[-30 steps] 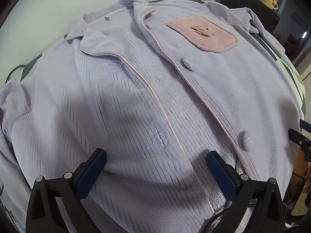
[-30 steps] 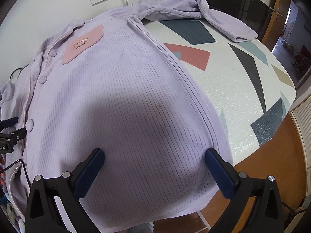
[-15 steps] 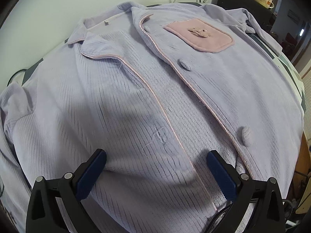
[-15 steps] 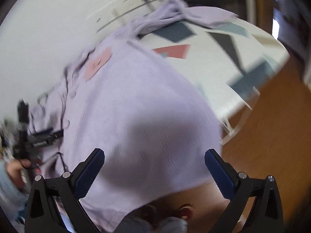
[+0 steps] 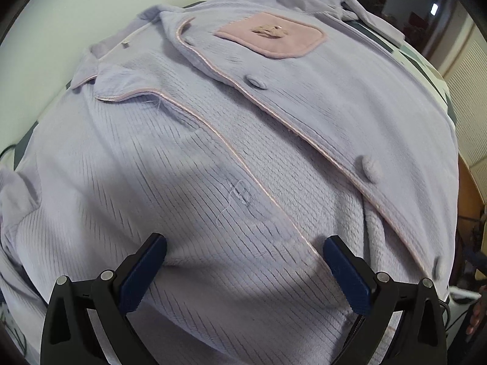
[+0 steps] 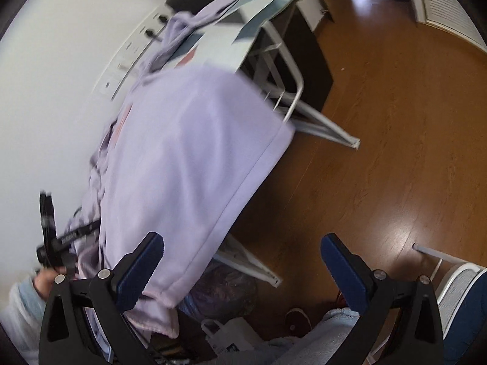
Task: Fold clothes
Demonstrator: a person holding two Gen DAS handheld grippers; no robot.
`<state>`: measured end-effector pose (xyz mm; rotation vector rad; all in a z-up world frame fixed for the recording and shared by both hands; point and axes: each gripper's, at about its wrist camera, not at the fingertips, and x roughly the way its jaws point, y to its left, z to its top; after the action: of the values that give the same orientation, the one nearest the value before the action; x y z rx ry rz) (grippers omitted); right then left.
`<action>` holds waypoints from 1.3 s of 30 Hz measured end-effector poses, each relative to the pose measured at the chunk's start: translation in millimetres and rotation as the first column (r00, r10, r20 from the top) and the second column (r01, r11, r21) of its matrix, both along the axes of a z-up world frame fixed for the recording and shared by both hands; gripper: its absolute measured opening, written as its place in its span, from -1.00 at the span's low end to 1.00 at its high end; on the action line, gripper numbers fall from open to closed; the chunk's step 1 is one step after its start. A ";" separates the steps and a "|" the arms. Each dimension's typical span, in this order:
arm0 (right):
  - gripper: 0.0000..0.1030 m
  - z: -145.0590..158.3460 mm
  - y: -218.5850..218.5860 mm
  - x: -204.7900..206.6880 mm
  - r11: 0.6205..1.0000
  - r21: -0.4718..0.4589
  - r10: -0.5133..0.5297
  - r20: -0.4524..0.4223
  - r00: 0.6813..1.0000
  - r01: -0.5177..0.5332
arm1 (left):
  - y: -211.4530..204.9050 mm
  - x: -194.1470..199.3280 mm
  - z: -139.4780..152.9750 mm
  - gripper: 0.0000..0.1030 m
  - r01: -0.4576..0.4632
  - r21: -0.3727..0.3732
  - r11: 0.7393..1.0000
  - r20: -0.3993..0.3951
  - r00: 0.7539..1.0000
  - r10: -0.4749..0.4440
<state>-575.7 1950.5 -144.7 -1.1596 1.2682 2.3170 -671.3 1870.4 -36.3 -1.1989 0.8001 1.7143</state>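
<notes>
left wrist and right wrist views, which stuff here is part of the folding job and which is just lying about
Part of the job:
- lilac pyjama top, spread on the table, hem hanging over the edge
- left tool, open above the top
- right tool, open, holding nothing

Just lying about:
- white bag on the floor
- wall sockets
- patterned table itself

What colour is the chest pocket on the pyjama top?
Dusty pink, against the lilac pyjama top. The chest pocket shows best in the left wrist view.
</notes>
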 end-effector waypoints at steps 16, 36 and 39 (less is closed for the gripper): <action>0.99 -35.8 -87.9 -29.9 0.992 -0.075 0.098 -0.022 0.995 -0.099 | -46.3 2.9 6.1 0.99 0.160 -0.051 0.986 0.009 0.987 -0.159; -0.40 -47.1 -101.8 -25.5 0.939 -0.336 -0.024 -0.264 0.964 -0.069 | -42.5 10.3 13.3 0.99 0.197 -0.050 0.979 0.028 0.980 -0.196; -0.46 -53.4 -100.3 -20.8 0.932 -0.360 -0.055 -0.269 0.961 -0.048 | -41.0 12.9 14.3 0.99 0.200 -0.051 0.978 0.029 0.980 -0.199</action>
<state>-596.5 1850.1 -198.1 -0.9481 1.8624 2.3673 -658.3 1829.4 -22.1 -1.1318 0.9247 1.5211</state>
